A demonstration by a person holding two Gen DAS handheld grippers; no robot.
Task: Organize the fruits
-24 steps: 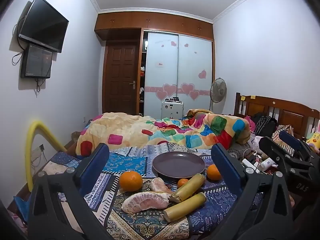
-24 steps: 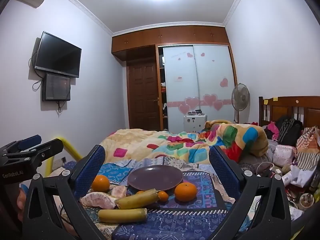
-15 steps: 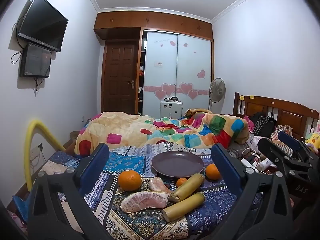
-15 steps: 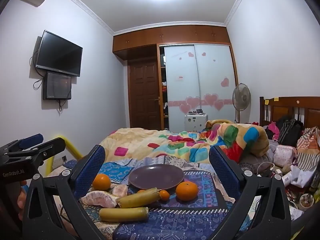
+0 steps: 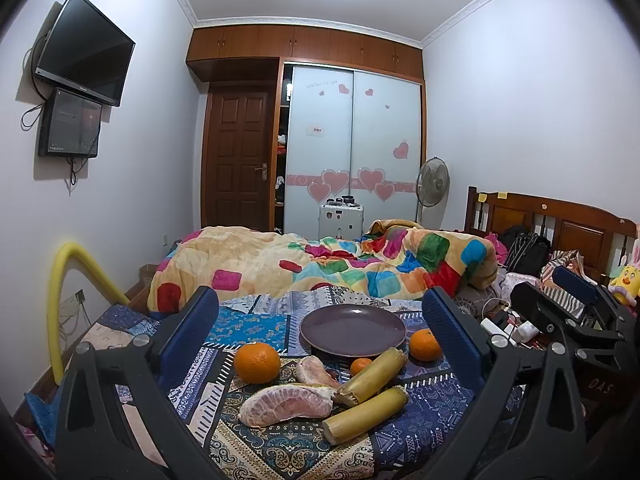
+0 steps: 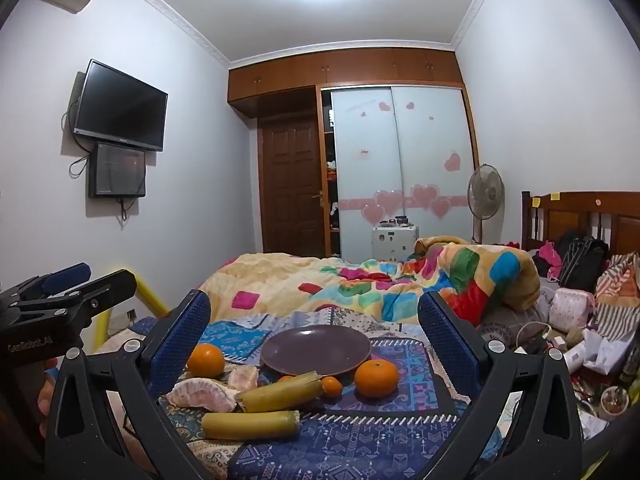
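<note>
Fruits: round glossy orange [image 5: 257, 362], pithy peeled pomelo wedge [image 5: 287, 400].

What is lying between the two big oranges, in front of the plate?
In the right wrist view, between the left orange and the right orange lie a small pomelo piece, one sugarcane stick and a small tangerine.

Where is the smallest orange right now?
In the left wrist view the small round orange tangerine sits on the patterned cloth, just before the dark purple round plate and against the upper yellow-green sugarcane piece.
</note>
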